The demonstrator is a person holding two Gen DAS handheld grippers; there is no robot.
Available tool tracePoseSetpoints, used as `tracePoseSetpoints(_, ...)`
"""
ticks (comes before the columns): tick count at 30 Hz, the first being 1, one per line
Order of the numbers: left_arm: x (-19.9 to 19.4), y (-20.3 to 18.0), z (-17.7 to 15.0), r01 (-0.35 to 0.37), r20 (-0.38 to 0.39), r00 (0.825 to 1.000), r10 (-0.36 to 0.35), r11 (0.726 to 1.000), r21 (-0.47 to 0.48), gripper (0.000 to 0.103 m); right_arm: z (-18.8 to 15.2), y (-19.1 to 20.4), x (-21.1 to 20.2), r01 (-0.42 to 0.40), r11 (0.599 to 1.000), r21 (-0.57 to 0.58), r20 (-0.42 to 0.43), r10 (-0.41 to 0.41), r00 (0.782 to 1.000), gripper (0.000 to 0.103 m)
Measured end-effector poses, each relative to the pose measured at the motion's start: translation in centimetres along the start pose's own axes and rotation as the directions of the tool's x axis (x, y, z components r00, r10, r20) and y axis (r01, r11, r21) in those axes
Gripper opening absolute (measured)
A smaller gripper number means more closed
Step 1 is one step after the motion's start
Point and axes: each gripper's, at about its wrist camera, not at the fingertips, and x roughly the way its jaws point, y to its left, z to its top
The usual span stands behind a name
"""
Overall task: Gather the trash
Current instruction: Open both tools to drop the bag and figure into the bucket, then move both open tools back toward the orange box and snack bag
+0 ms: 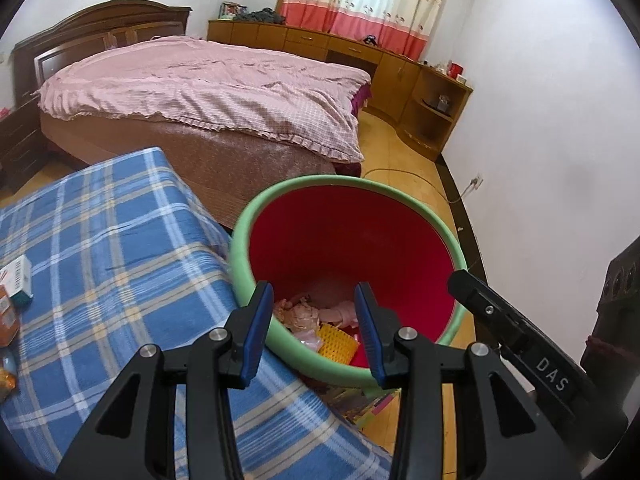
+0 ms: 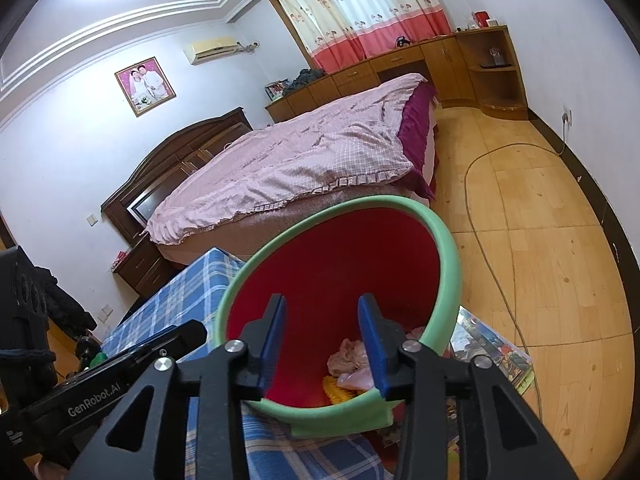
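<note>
In the left wrist view, the left gripper (image 1: 314, 308) is held above the near rim of the bin (image 1: 240, 240), a red pail with a green rim. Its jaws are seen parted, with nothing between the blue pads (image 1: 256, 332); only the inside of the bin is seen through the gap. Trash (image 1: 308, 314) lies at the bottom of the bin, just beyond the fingertips: pinkish crumpled pieces and a yellow mesh piece (image 1: 338, 344). To the left of the gripper a blue plaid cloth (image 1: 100, 248) is spread, and at its far left edge a small white box (image 1: 18, 280) is seen beside orange packets (image 1: 7, 312). To the right, the other gripper's black arm is seen over the rim. A bed (image 1: 208, 92) stands beyond the bin.

In the right wrist view, the right gripper (image 2: 322, 320) is likewise held over the bin (image 2: 448, 264), released and empty. The trash (image 2: 348, 356) is seen below and between the fingers, near the right pad (image 2: 374, 348). The plaid cloth (image 2: 192, 296) lies to the left, under the bin's near rim. A cable (image 2: 480, 216) runs over the floor (image 2: 560, 280) to the right.
</note>
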Motion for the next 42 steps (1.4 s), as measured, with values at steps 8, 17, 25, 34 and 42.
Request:
tracePoseSetpoints(8, -3.3, 2.0, -0.3, -0.041, 0.044, 0.998, 0.043, 0.998, -0.041, 0.042, -0.4, 2.1, -1.7, -0.019, 1.000, -0.022, 0.007, 0.020, 1.000, 0.052)
tracePoseSetpoints(17, -7.6, 5.9, -1.0, -0.111, 0.099, 0.988, 0.122, 0.988, -0.105, 0.042, -1.0, 5.7, -3.1, -0.064, 0.996, -0.057, 0.008, 0.065, 0.998, 0.059)
tracePoseSetpoints(25, -11.6, 10.0, -2.1, -0.185, 0.132, 0.969, 0.209, 0.967, -0.174, 0.042, -2.3, 9.4, -3.5, -0.104, 0.990, -0.091, -0.026, 0.102, 0.994, 0.067)
tracePoseSetpoints(34, -15.4, 15.5, -3.7, -0.281, 0.137, 0.936, 0.323, 0.924, -0.260, 0.042, -4.2, 14.6, -2.4, -0.167, 0.972, -0.165, -0.089, 0.154, 0.984, 0.070)
tracePoseSetpoints(42, -18.0, 20.6, -5.2, -0.352, 0.123, 0.904, 0.410, 0.876, -0.329, 0.042, -6.2, 20.0, -0.3, -0.228, 0.944, -0.240, -0.152, 0.196, 0.969, 0.073)
